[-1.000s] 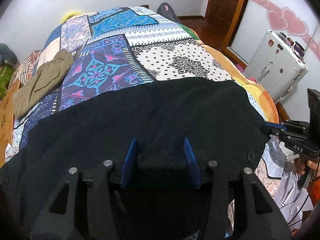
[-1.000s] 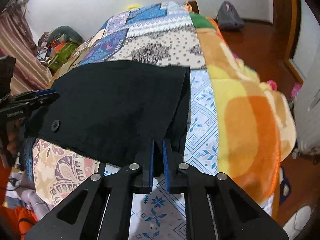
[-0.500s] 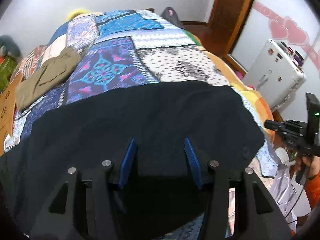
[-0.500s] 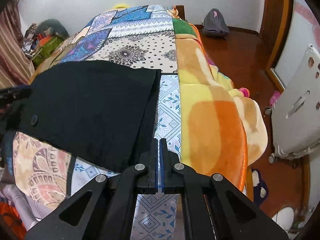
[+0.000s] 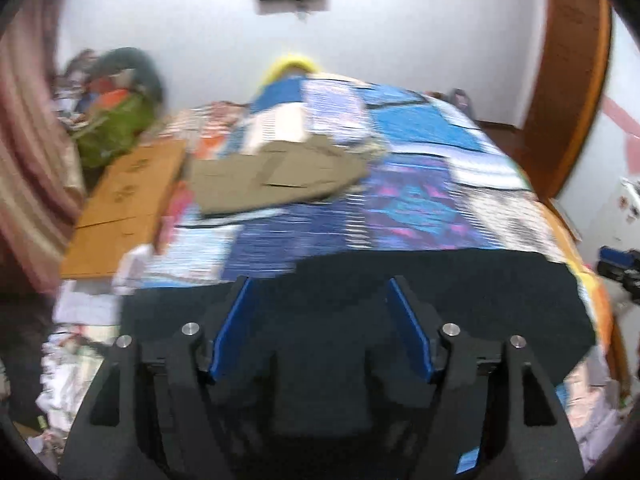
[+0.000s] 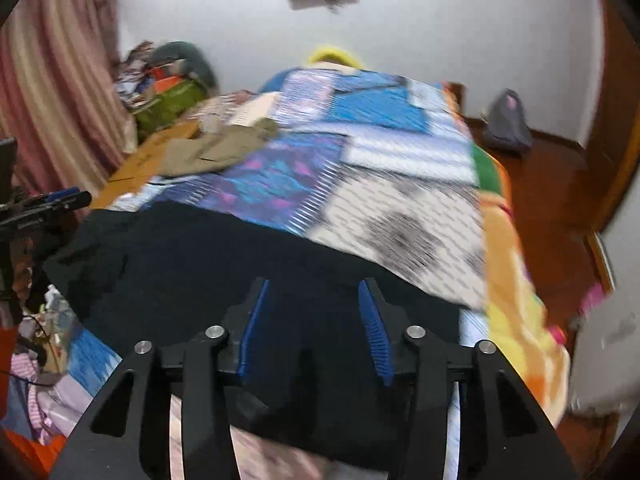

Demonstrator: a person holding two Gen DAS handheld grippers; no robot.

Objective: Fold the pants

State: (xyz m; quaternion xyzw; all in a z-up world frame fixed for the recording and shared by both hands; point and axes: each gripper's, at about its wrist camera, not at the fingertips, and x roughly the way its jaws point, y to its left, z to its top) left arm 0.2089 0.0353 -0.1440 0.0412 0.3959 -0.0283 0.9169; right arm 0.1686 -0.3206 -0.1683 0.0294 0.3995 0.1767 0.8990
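The black pants (image 5: 460,292) lie spread across the near end of the bed, also in the right wrist view (image 6: 192,264). My left gripper (image 5: 319,282) hangs over their left part, its jaws opening wide. The blue pads (image 5: 230,328) press on no cloth. My right gripper (image 6: 314,283) hangs over their right part, jaws also opening, with nothing pinched. Each gripper appears at the edge of the other's view: the right gripper (image 5: 620,266) and the left gripper (image 6: 44,204). Both views are smeared by motion.
Folded khaki pants (image 5: 276,180) lie farther up the patchwork quilt (image 5: 420,208) on the left. A cardboard box (image 5: 124,200) and a green bag (image 5: 116,128) sit beside the bed on the left. An orange blanket (image 6: 516,280) hangs over the bed's right side, with wooden floor (image 6: 552,200) beyond.
Both grippers rose and swung, so more of the room's far wall and left side shows. The left jaws spread wider. The right jaws went from shut to open.
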